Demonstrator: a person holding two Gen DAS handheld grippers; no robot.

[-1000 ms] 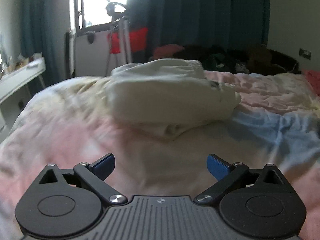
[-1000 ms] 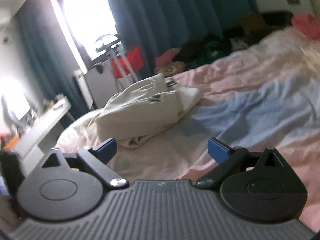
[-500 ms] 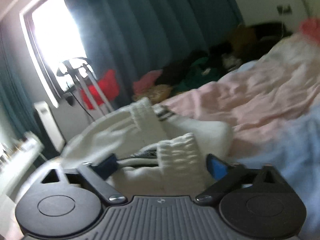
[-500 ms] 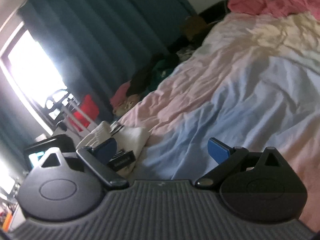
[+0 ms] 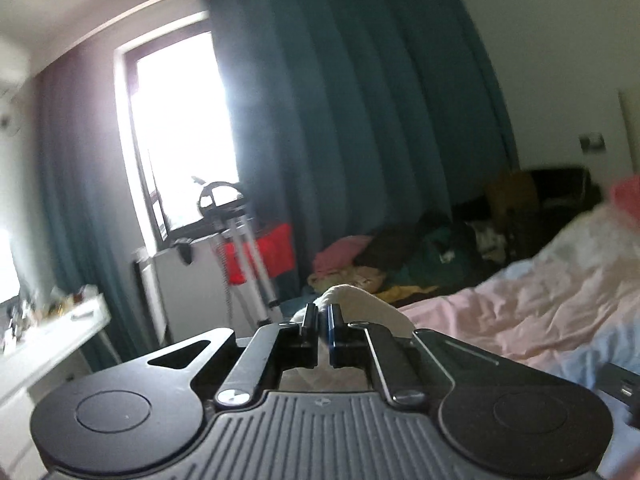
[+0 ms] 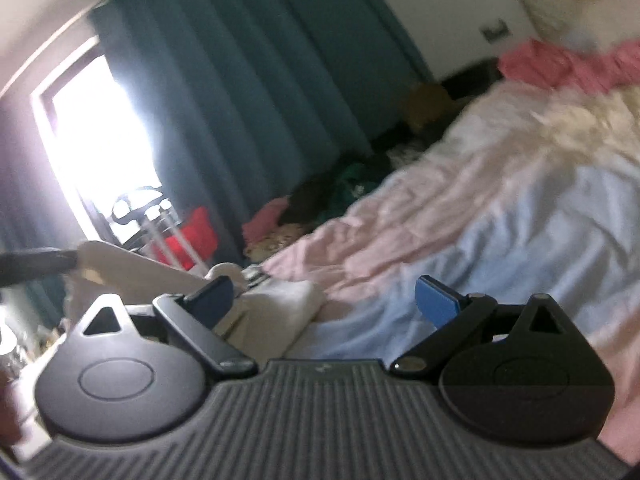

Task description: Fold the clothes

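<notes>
Left wrist view: one cream garment (image 5: 362,306), pinched between the left gripper (image 5: 323,330) fingers, nearly together, above the bed (image 5: 520,312). Right wrist view: same single garment (image 6: 276,312) at the bed's edge; right gripper (image 6: 326,300) spread wide, holding nothing.

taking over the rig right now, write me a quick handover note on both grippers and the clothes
Left gripper: shut on the cream garment, pinching a bunched edge at the near side of the bed.
Right gripper: open, holding nothing, above the blue part of the bedspread beside the garment.
Garment: crumpled, part of it raised toward the left gripper, the rest lying on the bed.
Done: one edge gripped.
Left: grip a second edge with the right gripper, spread it flat, fold it.
</notes>
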